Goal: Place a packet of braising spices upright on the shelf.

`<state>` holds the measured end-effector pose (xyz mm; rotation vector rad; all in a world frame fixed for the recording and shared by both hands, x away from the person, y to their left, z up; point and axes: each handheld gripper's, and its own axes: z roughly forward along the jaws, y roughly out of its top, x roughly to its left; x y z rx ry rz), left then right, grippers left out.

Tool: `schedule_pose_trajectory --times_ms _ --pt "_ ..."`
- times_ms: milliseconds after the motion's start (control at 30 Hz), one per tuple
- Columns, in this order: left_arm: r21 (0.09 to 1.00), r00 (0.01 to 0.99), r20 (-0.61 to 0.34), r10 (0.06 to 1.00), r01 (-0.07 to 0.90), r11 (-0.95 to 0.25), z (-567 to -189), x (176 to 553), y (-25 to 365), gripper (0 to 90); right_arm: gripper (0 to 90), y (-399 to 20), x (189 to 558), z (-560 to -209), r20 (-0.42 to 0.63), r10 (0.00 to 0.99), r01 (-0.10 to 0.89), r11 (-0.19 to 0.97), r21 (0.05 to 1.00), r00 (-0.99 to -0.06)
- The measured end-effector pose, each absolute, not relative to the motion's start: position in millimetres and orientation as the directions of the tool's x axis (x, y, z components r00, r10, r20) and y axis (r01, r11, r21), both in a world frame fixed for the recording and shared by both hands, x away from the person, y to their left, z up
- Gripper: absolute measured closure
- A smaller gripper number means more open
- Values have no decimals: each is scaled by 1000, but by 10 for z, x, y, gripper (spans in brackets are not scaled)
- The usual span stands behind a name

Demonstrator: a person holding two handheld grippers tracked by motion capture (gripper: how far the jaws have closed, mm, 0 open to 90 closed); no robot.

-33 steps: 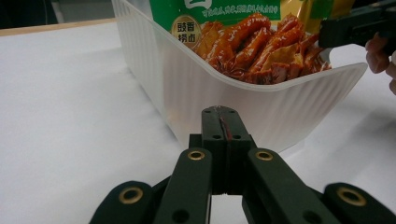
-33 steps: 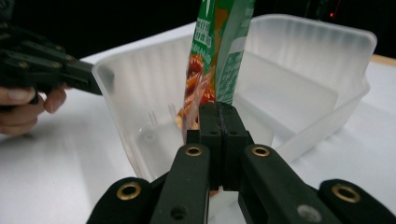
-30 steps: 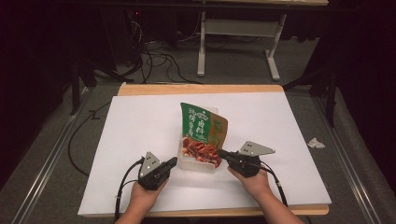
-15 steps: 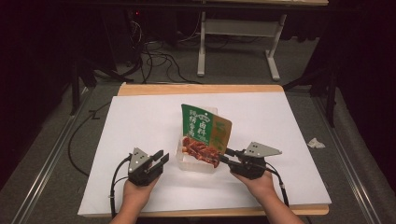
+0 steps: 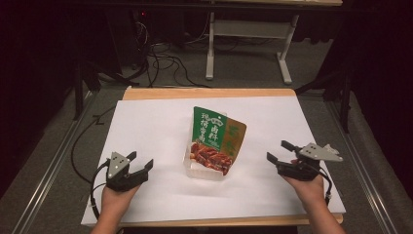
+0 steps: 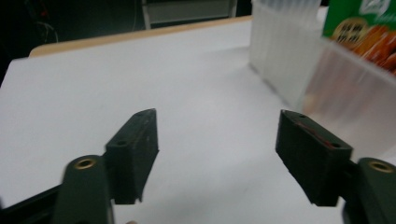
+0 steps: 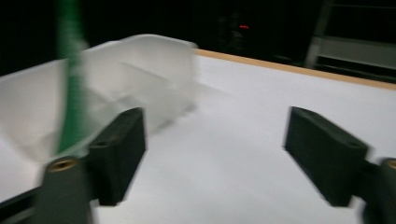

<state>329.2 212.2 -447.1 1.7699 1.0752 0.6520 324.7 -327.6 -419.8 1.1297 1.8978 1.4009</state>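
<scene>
A clear plastic tray (image 5: 207,168) holding a green snack packet (image 5: 214,134) sits mid-table, its long axis running toward the far edge. The left gripper (image 5: 139,163) and right gripper (image 5: 278,152) flank it near the front edge, jaws just opening and empty; the left looks slightly nearer.

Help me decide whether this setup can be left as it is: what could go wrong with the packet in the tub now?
The green snack packet leans out of the clear plastic tub rather than lying inside, so it might tip or slide onto the white sheet. The left gripper and right gripper, jaws just opened with nothing between them, flank the light tub; a stray sweep could knock it.
</scene>
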Motion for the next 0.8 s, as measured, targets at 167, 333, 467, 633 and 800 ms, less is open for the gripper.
schedule_pose_trajectory --times_ms 167,333,467,633,800 --pt "865 452 -12 892 453 -218 -4635 3248 2380 205 155 -3521 3233 -4240 65 910 318 76 945 -409" --pt "860 455 -76 887 480 -172 -4672 3309 2407 166 149 -3448 3307 -4303 52 908 339 102 935 -416" --pt "866 476 -50 878 459 -200 -4634 3290 2314 153 149 -3392 3319 -4306 53 900 337 106 935 -432" --pt "876 484 -46 874 440 -197 -4604 3256 2305 148 150 -3389 3279 -4308 54 897 336 108 936 -438" --pt "874 485 -57 873 447 -191 -4616 3266 2297 153 154 -3400 3278 -4302 69 898 334 89 938 -434"
